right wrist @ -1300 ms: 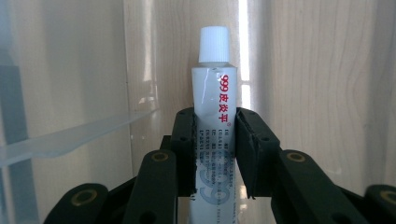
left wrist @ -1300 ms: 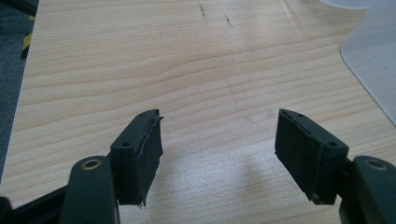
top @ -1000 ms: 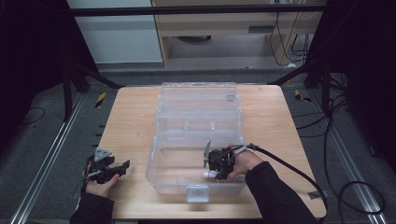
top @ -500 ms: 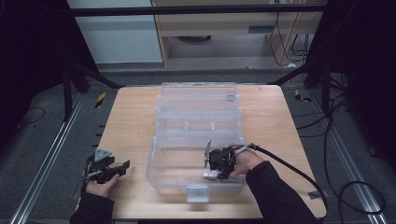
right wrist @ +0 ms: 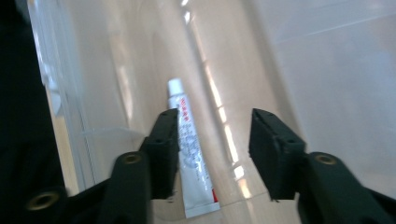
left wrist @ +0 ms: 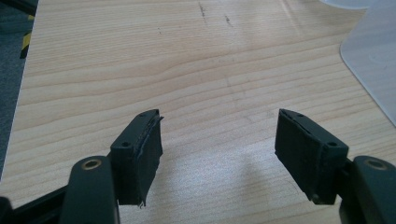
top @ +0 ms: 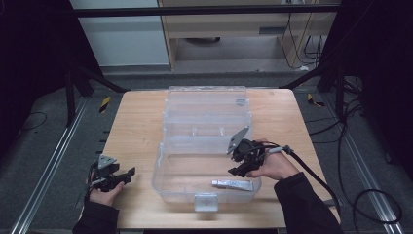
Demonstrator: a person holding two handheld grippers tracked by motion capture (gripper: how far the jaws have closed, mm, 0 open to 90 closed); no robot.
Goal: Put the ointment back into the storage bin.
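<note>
right tool (top: 239, 165): jaws apart now, lifted off tube (top: 233, 184) | tube lies in clear box (top: 160, 171), looks dropped off | left tool (top: 122, 175): jaws apart, idle on tabletop (top: 136, 126)

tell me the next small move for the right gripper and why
Probably lift the right gripper up out of the clear box. Its jaws stand open and the tube lies flat on the box floor, free of them, so the drop looks done.
</note>
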